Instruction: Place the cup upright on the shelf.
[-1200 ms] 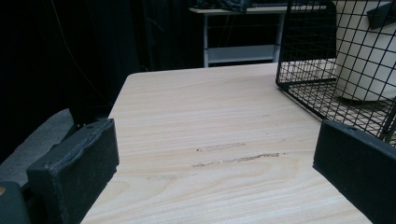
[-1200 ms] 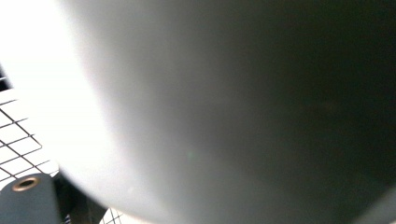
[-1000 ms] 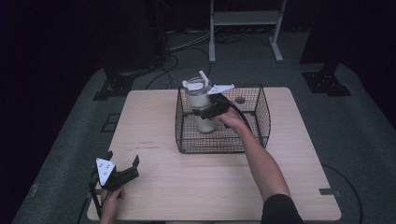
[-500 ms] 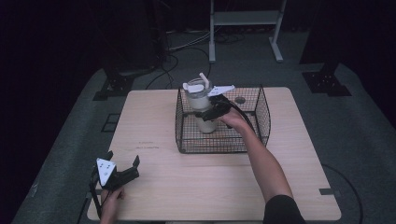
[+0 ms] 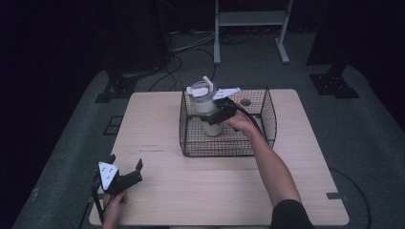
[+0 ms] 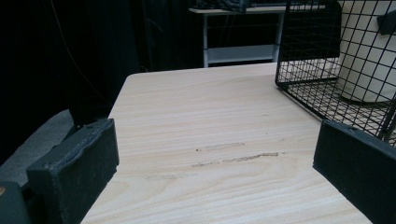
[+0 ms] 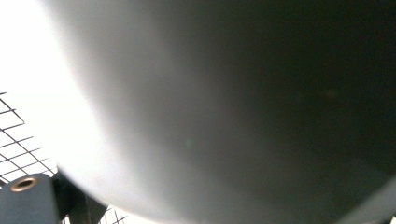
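Observation:
A tall white cup [image 5: 206, 112] with a lid and a white straw-like piece on top stands upright inside a black wire basket [image 5: 224, 149] at the back middle of the wooden table [image 5: 191, 191]. My right gripper [image 5: 217, 116] reaches over the basket's rim and is shut on the cup's side; in the right gripper view the cup's wall [image 7: 233, 107] is pressed right up to the camera. My left gripper [image 5: 126, 161] rests open at the table's front left corner, holding nothing. In the left gripper view its jaws [image 6: 217, 140] stand wide apart, with the basket [image 6: 303, 88] and cup [image 6: 369, 56] ahead to the right.
A small dark round object [image 5: 246, 102] lies at the basket's back right. Bare wood stretches between the left gripper and the basket. Beyond the table are a white metal stand [image 5: 250, 19], cables on the floor [image 5: 191, 47] and dark equipment feet.
The right gripper and cup have shifted only slightly inside the basket. The left gripper has stayed where it was.

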A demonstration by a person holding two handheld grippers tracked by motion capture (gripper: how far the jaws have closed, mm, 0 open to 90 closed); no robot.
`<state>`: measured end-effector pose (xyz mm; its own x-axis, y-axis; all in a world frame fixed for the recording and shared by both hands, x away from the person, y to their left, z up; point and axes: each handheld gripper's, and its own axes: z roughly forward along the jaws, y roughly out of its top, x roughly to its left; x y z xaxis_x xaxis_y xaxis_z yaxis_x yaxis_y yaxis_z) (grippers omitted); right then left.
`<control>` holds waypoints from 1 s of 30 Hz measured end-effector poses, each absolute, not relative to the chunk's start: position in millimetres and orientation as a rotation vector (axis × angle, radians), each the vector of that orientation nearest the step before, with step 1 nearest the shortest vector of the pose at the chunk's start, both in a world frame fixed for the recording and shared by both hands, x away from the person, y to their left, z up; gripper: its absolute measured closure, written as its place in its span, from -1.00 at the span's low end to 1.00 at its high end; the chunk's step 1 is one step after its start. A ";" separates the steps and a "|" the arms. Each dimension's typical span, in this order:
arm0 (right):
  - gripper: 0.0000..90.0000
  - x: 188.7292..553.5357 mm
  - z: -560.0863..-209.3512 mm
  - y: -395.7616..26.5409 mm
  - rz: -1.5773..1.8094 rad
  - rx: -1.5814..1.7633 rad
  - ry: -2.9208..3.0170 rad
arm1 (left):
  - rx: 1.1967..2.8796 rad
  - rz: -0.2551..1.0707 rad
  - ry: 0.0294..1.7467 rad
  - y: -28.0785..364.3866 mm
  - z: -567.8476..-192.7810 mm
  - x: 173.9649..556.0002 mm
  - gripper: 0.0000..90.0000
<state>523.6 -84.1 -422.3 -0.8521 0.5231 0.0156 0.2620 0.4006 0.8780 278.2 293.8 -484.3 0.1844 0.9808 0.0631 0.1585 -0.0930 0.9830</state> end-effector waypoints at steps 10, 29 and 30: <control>-0.82 524.6 -422.8 -89.9 1.439 0.684 2.409 | 1.467 1.042 1.154 294.0 -484.3 278.2 -1.00; -0.83 521.5 -420.8 -98.4 1.399 0.674 2.418 | 1.472 1.049 1.153 293.3 -484.3 278.3 -1.00; -0.83 522.0 -421.4 -99.3 1.406 0.675 2.416 | 1.472 1.049 1.153 293.4 -484.3 278.3 -1.00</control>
<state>522.0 -99.3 -421.4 -0.8565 0.5162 0.0049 0.2592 0.4220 0.8687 278.3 293.4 -484.3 0.1848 0.9806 0.0658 0.1585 -0.0958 0.9827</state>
